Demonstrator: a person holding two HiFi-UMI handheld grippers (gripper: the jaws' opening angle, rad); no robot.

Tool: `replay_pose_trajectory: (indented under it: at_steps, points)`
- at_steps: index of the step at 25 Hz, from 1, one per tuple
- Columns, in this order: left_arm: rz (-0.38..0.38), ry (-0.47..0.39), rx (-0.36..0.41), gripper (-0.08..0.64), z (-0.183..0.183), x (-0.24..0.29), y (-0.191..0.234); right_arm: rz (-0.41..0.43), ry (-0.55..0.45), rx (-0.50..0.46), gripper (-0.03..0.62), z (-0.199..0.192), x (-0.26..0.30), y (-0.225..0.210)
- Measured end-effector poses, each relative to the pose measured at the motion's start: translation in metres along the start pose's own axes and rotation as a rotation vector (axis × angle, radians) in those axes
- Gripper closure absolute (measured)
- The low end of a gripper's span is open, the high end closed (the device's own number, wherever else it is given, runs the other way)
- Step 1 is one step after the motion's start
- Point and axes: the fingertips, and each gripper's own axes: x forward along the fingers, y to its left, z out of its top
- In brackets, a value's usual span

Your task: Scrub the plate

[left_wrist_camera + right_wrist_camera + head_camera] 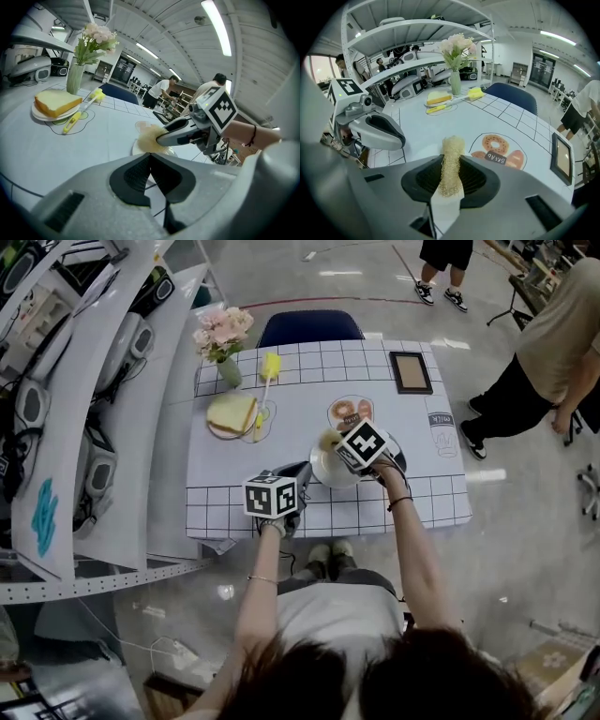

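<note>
A white plate lies near the front edge of the table. My left gripper meets the plate's left rim. Its jaws are pressed together at that rim, with the plate showing just beyond the tips. My right gripper is shut on a tan loofah scrubber, which sticks out past its jaws. In the left gripper view the scrubber rests on the plate's far side under the right gripper. In the right gripper view the plate is hidden.
A plate with a bread slice, a yellow brush and a vase of flowers stand at the table's back left. A picture frame lies at the back right. A curved white shelf runs along the left. People stand at the right.
</note>
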Motion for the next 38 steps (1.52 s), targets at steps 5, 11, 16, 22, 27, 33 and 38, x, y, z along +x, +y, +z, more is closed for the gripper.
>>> replay_pose_trajectory:
  at_steps: [5,11,16,22,27,33,38]
  points:
    - [-0.012,0.005,0.008,0.549,-0.001,0.002,-0.004,-0.018,0.01,0.002,0.499,-0.006,-0.004,-0.006]
    - [-0.02,0.008,0.024,0.549,0.001,0.004,-0.007,-0.037,0.025,0.009,0.499,-0.013,-0.009,-0.013]
    - [-0.027,0.013,0.026,0.549,0.001,0.005,-0.011,-0.045,0.044,0.004,0.499,-0.02,-0.013,-0.014]
    - [-0.037,0.019,0.037,0.549,0.001,0.006,-0.015,-0.052,0.062,-0.006,0.499,-0.028,-0.018,-0.016]
    - [-0.044,0.02,0.039,0.549,0.0,0.007,-0.018,-0.053,0.084,-0.008,0.499,-0.037,-0.022,-0.016]
    - [-0.052,0.021,0.039,0.549,-0.002,0.008,-0.021,-0.046,0.097,-0.011,0.499,-0.043,-0.025,-0.012]
    - [-0.056,0.024,0.042,0.549,-0.003,0.007,-0.023,-0.047,0.106,-0.011,0.499,-0.047,-0.027,-0.01]
